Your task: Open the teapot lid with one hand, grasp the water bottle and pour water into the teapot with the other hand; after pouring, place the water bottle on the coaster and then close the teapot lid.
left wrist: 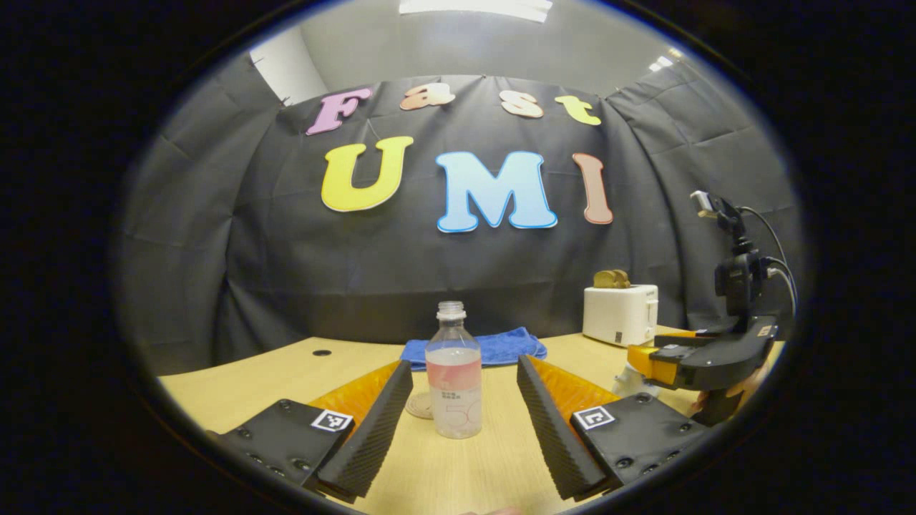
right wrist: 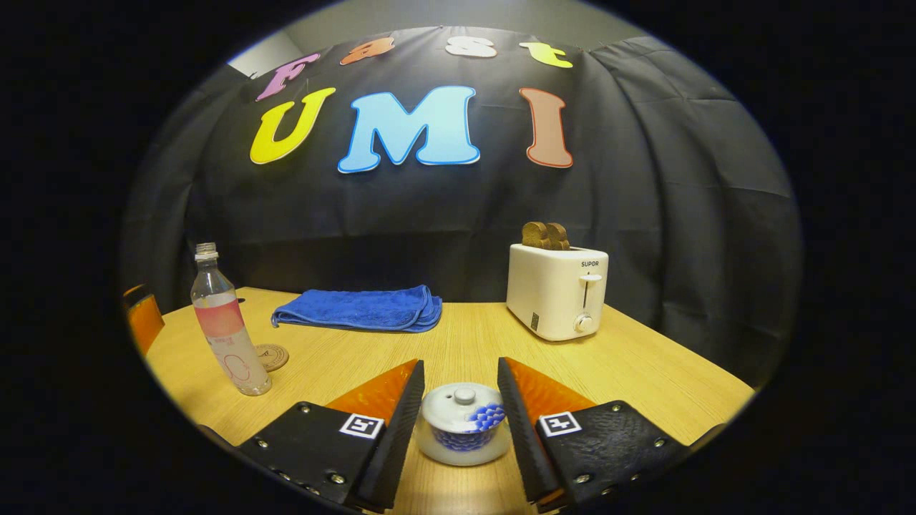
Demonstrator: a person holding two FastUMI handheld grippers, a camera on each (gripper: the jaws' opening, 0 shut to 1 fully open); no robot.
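Observation:
A clear water bottle (left wrist: 454,375) with a pink label stands upright on the wooden table, between the fingers of my left gripper (left wrist: 465,365). That gripper is open, with a gap on each side of the bottle. A round coaster (left wrist: 418,405) peeks out just left of the bottle's base. In the right gripper view, a white teapot (right wrist: 464,438) with a blue pattern sits between the fingers of my open right gripper (right wrist: 461,363); its lid (right wrist: 463,400) is on. Bottle (right wrist: 225,329) and coaster (right wrist: 273,356) stand at the left there.
A folded blue towel (right wrist: 361,309) lies at the back of the table (right wrist: 644,372). A white toaster (right wrist: 558,290) with toast in it stands back right. The right gripper (left wrist: 655,361) and its camera mount show at the right of the left gripper view.

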